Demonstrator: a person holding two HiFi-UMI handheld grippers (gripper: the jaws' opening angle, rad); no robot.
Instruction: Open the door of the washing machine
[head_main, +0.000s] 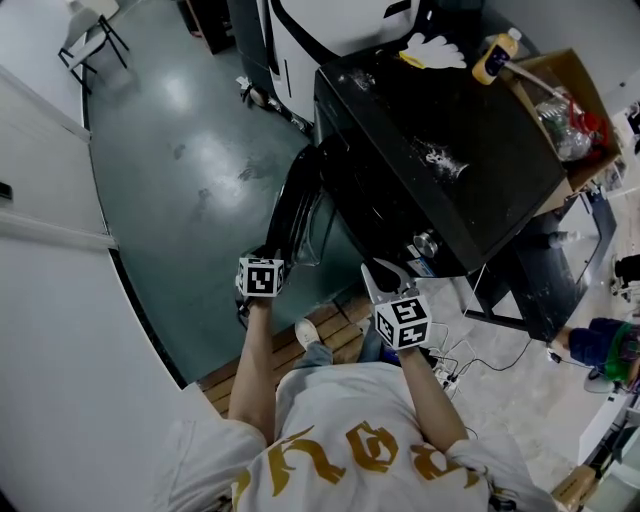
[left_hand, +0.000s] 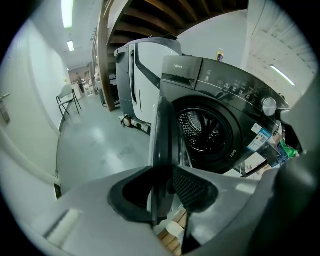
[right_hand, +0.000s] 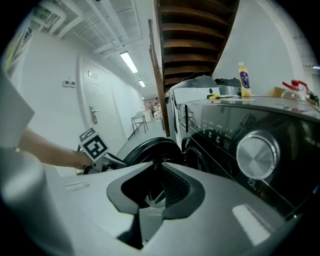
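Grey-green flooring (head_main: 200, 130) and white walls surrounded a black front-loading washing machine (head_main: 450, 130), seen from above in the head view. Its round door (head_main: 300, 215) stood swung out to the machine's left, clear of the opening, so that the perforated drum (left_hand: 202, 131) was exposed in the left gripper view.

The left gripper (left_hand: 162, 182) was clamped on the door's free edge. The door ran edge-on between the two jaws, with the ribbed pad of one jaw pressed against its inner face.

The right gripper (right_hand: 156, 172) hung in front of the machine, just below the control panel and near the silver dial (right_hand: 256, 154). Its jaws were drawn together on nothing, and the door glass showed beyond them.

On top of the machine stood a yellow bottle (head_main: 495, 57), beside an open cardboard box (head_main: 570, 110). A folding chair (head_main: 95, 35) stood well apart, against the far wall. Wooden planks (head_main: 340, 335) lay under the person's shoe (head_main: 308, 333).
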